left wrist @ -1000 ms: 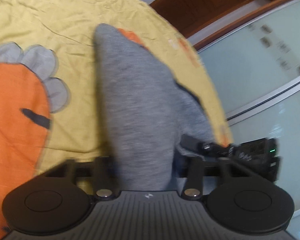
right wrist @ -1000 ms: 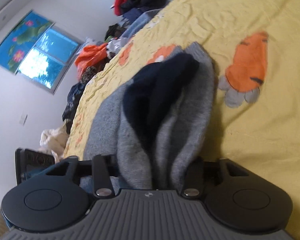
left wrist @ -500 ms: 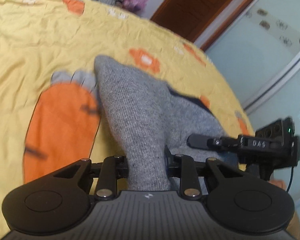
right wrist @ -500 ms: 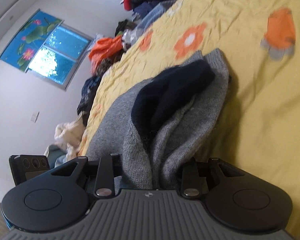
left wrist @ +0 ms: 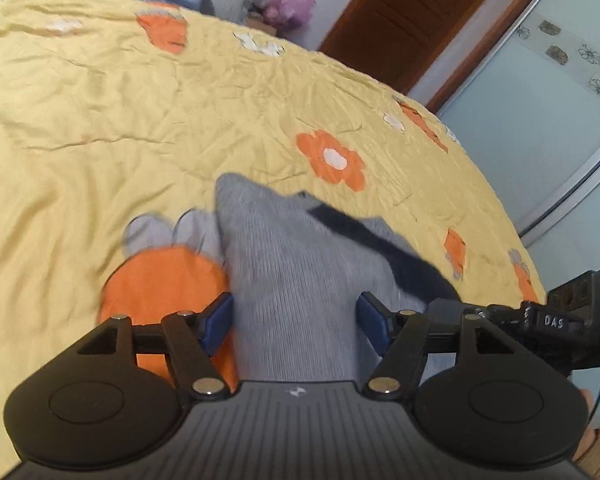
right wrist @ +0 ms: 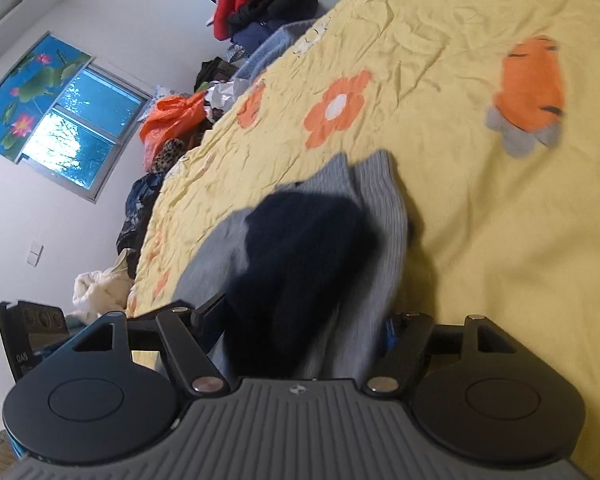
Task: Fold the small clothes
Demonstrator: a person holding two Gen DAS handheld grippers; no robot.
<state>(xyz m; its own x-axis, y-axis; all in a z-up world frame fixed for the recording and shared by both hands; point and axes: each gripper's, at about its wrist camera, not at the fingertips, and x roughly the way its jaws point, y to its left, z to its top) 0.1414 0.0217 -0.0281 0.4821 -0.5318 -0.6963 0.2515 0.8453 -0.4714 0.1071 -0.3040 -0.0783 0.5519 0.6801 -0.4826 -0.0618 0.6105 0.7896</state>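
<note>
Grey garment (left wrist: 296, 280) lies freed: both grippers' jaws, clamped before, are opening, no longer gripping.

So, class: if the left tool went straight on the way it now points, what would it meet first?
The left tool, its jaws opening, would most likely meet the grey garment first, since the cloth already lies between its fingers. Beyond that is the yellow bedspread; depth is hard to judge here.

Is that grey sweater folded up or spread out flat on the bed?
Folded, at least partly: the grey sweater lies doubled in layers on the yellow bedspread, its dark navy part on top.
</note>
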